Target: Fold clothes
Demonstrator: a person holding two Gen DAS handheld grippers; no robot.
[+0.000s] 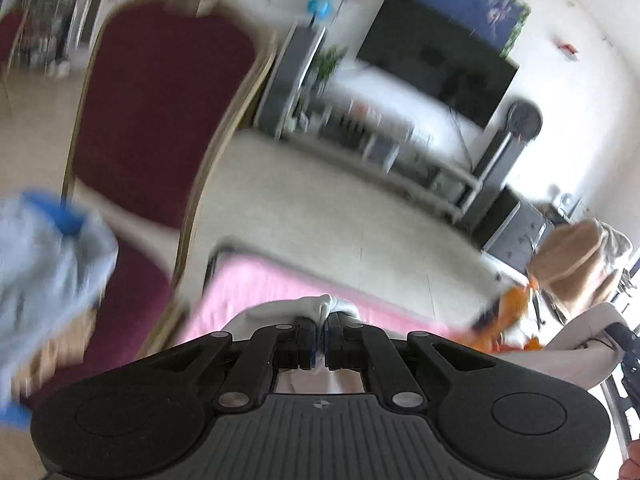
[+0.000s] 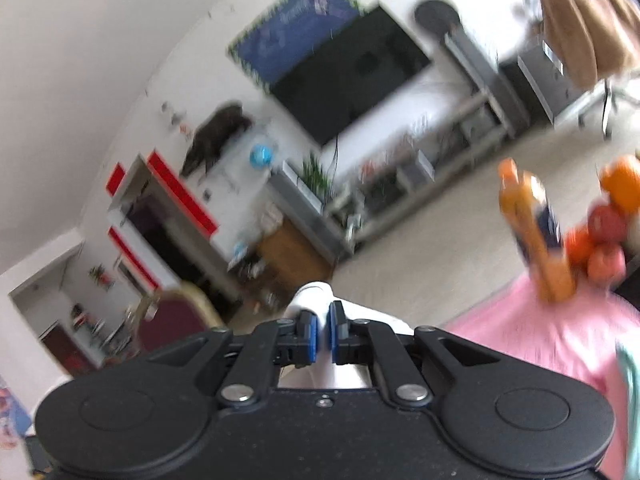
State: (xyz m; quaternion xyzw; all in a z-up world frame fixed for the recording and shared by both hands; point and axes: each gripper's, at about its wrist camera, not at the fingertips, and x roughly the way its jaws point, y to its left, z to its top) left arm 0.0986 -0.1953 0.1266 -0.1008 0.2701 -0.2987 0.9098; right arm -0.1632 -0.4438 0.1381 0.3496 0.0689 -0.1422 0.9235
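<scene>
A: State of both grippers?
B: Left gripper (image 1: 319,334) and right gripper (image 2: 323,330) each pinch the white garment (image 1: 320,304) above the pink tablecloth (image 1: 256,284).
A: Legible text?
B: None; bottle (image 2: 536,236) label blurred.

We count two claws, left claw (image 1: 323,322) and right claw (image 2: 323,322), one white garment (image 1: 320,304), one light-blue garment (image 1: 48,256), one orange bottle (image 2: 536,232), one maroon chair (image 1: 160,112), one television (image 1: 436,64).

My own gripper bodies hide most of the white garment (image 1: 320,306); motion blur smears the orange bottle (image 2: 538,236) and fruit (image 2: 606,226); a pale blue cloth (image 1: 44,276) runs off the edge
</scene>
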